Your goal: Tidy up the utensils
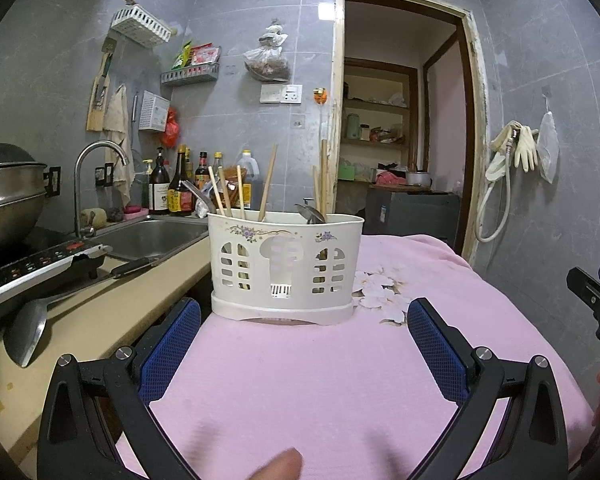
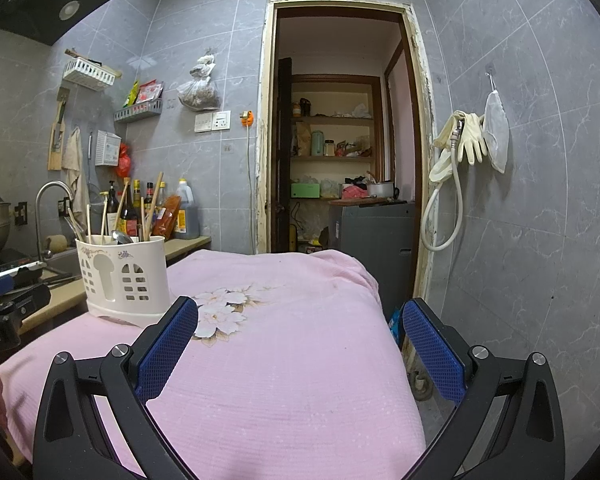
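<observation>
The cream utensil holder is showing a purple floral print along its rim. The pink cloth is carrying a white flower motif. Both tongs, left and right, are wearing blue mesh-textured pads on black frames.

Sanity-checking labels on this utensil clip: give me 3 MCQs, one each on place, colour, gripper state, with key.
1. Where does the white utensil holder stand?
A. in the sink
B. on the pink cloth
C. on the induction cooker

2. What colour are the pads of the right hand-held gripper?
A. blue
B. red
C. white

3. What state is the left hand-held gripper in?
A. shut on a spoon
B. shut on chopsticks
C. open, holding nothing

Key: 1 B, its base sits on the pink cloth, beside the counter. 2 A, both pads show blue mesh. 3 C, the jaws are spread wide with only cloth between.
</observation>
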Demonstrator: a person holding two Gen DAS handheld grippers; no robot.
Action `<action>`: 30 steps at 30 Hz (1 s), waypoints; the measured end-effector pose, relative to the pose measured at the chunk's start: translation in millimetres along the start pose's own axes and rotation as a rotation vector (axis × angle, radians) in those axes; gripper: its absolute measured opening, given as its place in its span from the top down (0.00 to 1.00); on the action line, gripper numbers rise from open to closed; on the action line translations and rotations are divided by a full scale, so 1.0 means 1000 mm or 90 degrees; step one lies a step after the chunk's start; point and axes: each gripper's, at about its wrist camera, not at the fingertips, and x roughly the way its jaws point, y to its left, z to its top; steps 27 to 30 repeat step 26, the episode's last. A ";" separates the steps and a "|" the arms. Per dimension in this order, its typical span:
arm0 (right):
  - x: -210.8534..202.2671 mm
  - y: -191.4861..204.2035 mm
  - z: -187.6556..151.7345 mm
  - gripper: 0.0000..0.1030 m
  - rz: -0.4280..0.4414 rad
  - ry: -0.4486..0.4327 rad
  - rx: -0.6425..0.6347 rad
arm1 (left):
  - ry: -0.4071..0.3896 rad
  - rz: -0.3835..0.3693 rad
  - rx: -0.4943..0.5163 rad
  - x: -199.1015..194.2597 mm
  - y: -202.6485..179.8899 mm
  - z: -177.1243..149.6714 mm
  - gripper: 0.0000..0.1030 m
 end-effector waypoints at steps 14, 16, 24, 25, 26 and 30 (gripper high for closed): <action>0.002 0.000 -0.004 0.00 0.001 0.008 0.000 | -0.005 0.006 0.017 -0.002 -0.004 -0.003 0.01; 0.002 0.000 -0.004 0.00 0.001 0.009 0.000 | -0.003 0.004 0.017 -0.002 -0.004 -0.003 0.01; 0.002 0.001 -0.005 0.00 0.002 0.010 0.000 | -0.002 0.004 0.016 -0.001 -0.002 -0.003 0.01; 0.002 0.002 -0.006 0.00 0.002 0.011 0.000 | -0.002 0.003 0.016 -0.001 -0.002 -0.003 0.01; 0.002 0.003 -0.006 0.00 0.002 0.011 0.000 | -0.001 0.003 0.015 -0.001 -0.002 -0.003 0.01; 0.002 0.003 -0.006 0.00 0.002 0.011 0.000 | -0.001 0.003 0.015 -0.001 -0.002 -0.003 0.01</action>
